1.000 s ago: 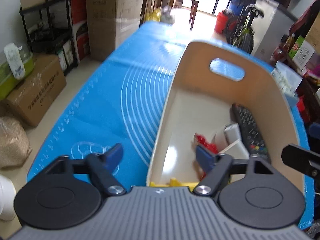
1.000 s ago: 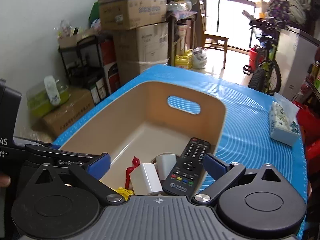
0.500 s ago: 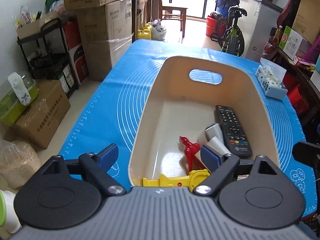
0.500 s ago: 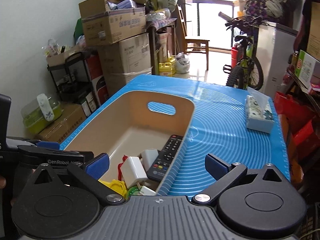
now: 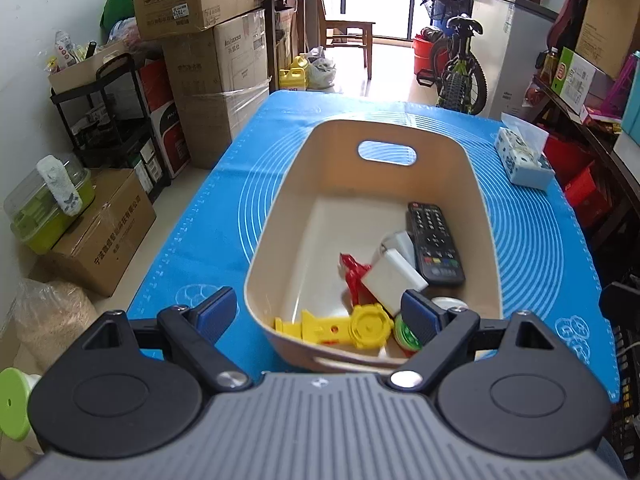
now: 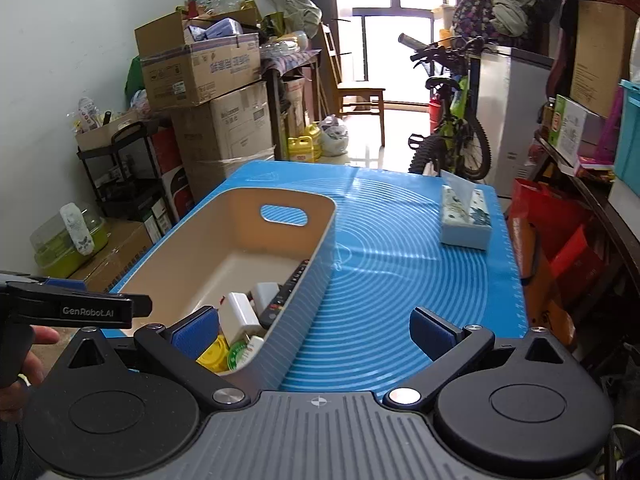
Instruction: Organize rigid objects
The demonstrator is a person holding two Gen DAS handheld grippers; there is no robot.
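Both grippers point(image 5: 320, 314) point(image 6: 316, 330) agape above bin point(image 5: 476, 184)

Beige bin point(image 5: 276, 216) on blue mat point(image 5: 224, 200) with white rings; inside: black remote point(image 5: 434, 236), red toy point(image 5: 354, 274), yellow part point(image 5: 332, 326), white block point(image 5: 394, 276).

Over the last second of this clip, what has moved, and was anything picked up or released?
Both grippers, left gripper and right gripper, pulled back and rose away from the beige bin, so more of the blue mat shows. Both stayed open and empty; nothing was picked up or released. The remote, white adapters, red toy and yellow piece lie in the bin as before.
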